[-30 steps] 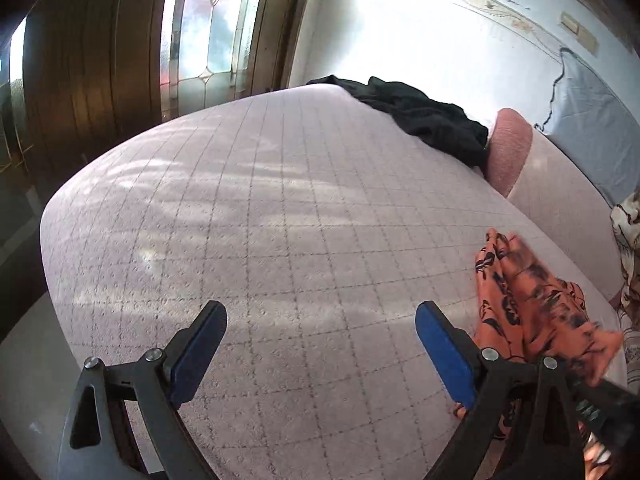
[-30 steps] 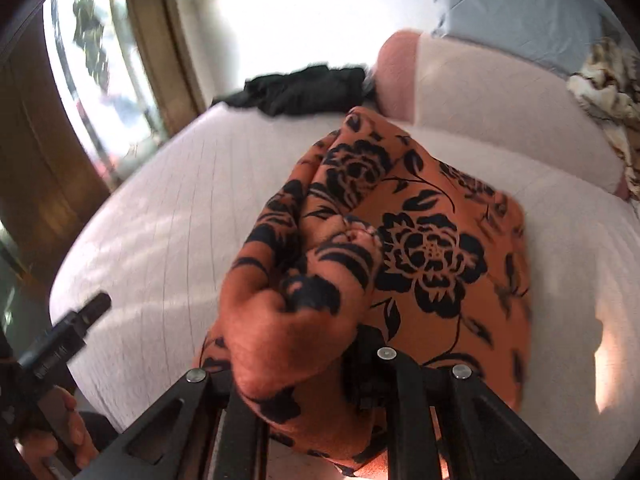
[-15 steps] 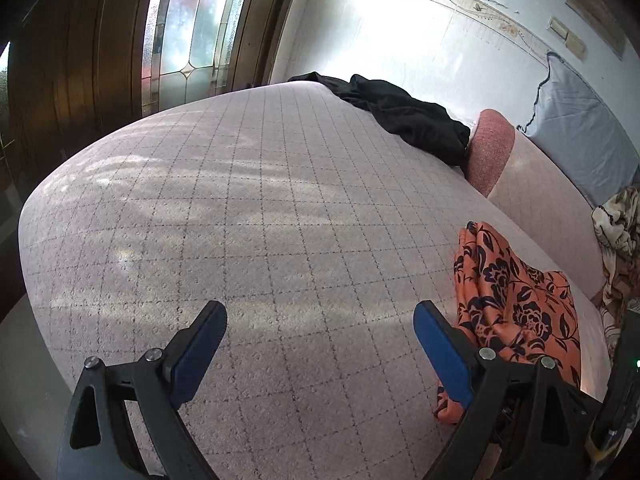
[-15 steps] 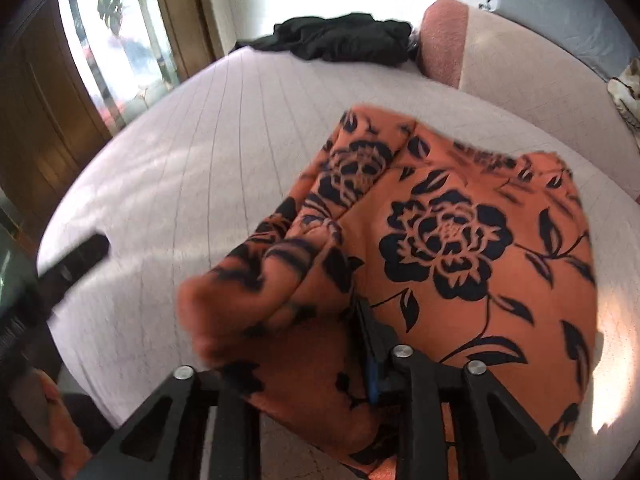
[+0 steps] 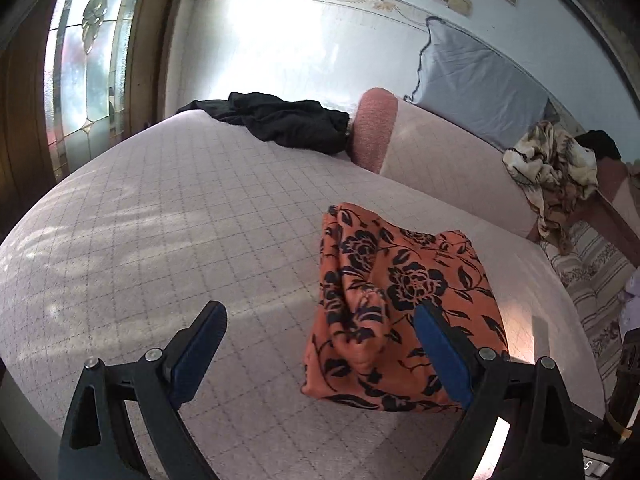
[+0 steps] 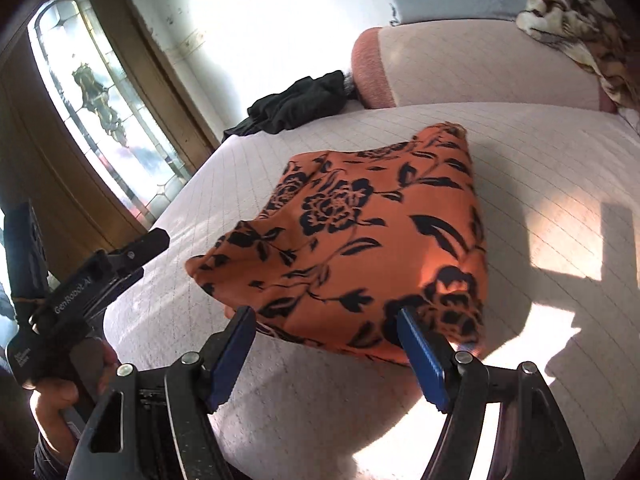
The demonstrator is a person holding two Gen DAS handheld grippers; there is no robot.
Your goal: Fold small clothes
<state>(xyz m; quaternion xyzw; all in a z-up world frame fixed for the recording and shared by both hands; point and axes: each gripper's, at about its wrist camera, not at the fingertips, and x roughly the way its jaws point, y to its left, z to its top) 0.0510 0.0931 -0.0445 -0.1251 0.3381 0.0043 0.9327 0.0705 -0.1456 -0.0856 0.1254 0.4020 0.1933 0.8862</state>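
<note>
Released orange garment (image 6: 372,248) now folded on quilted bed (image 5: 168,216), stained-glass window (image 5: 88,60) behind

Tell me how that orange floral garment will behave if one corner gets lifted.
The orange floral garment probably droops limp: its folded layers sag with soft wrinkles. It looks thin, so likely light. The fold may slide open on the quilted bed cover.

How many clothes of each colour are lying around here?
Orange flowered cloth: 1
Black garment: 1
Tan patterned cloth: 1
Total: 3
A dark thing behind the tan one is too hidden to count.
</note>
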